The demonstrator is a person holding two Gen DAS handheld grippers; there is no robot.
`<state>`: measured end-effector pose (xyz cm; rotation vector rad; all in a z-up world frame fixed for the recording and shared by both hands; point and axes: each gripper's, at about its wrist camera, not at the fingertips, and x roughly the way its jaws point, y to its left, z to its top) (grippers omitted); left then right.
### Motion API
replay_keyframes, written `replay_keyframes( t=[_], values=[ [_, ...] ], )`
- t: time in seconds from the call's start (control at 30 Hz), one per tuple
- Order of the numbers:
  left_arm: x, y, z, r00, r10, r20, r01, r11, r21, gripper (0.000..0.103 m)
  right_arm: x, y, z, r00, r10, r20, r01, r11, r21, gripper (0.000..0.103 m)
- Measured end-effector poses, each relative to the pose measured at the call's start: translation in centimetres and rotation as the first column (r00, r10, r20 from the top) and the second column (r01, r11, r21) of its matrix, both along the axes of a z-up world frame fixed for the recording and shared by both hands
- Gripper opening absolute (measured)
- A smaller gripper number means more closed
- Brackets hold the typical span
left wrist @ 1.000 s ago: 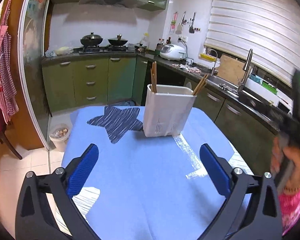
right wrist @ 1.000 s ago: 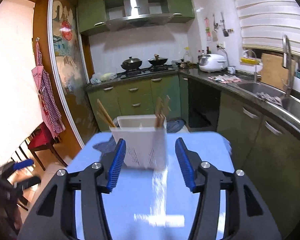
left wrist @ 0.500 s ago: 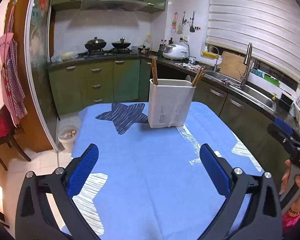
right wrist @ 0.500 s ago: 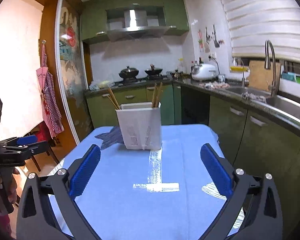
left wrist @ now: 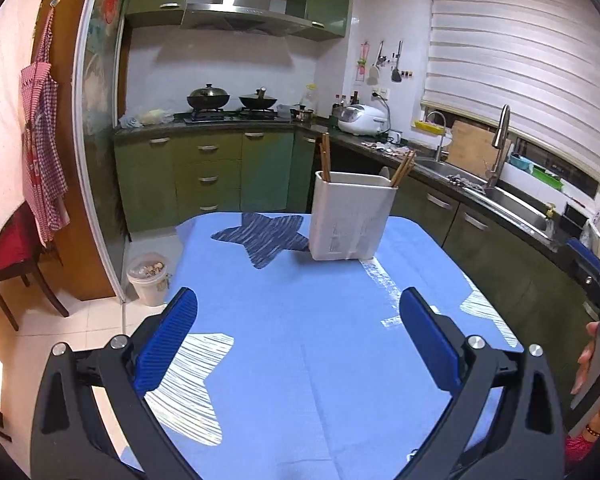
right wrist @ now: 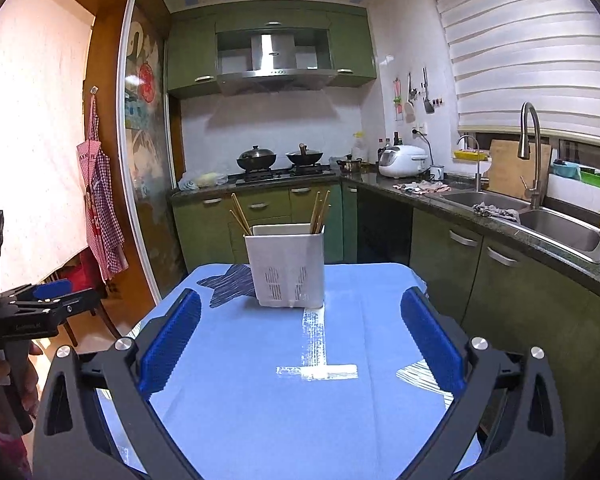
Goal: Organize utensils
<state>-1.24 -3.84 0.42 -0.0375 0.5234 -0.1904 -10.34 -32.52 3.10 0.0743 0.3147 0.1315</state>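
A white utensil holder [left wrist: 350, 216] stands upright at the far end of the blue table [left wrist: 300, 360], with wooden chopsticks [left wrist: 325, 157] sticking up in its left and right compartments. It also shows in the right wrist view [right wrist: 286, 266], chopsticks [right wrist: 320, 212] leaning at both sides. My left gripper [left wrist: 298, 320] is open and empty, held over the near part of the table, well back from the holder. My right gripper [right wrist: 300, 320] is open and empty, also well back from it. Each gripper shows at the edge of the other's view: right [left wrist: 592, 280], left [right wrist: 40, 308].
The blue tablecloth has a dark star [left wrist: 266, 236] beside the holder and white stars. Green kitchen cabinets [left wrist: 204, 176], a stove with woks and a sink counter [right wrist: 540, 224] lie beyond. A bin [left wrist: 148, 278] and red chair [left wrist: 8, 256] stand left.
Both grippers have pulled back from the holder and risen. The right gripper's jaws have opened wide from a narrower gap. The holder has not moved.
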Motion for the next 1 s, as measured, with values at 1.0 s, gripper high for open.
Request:
replay_keyframes(
  t=[1.0],
  values=[
    [-0.6, -0.1, -0.3, 1.000, 0.022, 0.009, -0.022, 1.000, 0.017, 0.096, 2.0, 0.0, -0.8, 0.999, -0.030, -0.036, 0.029, 0.999, -0.027, 0.099]
  ],
)
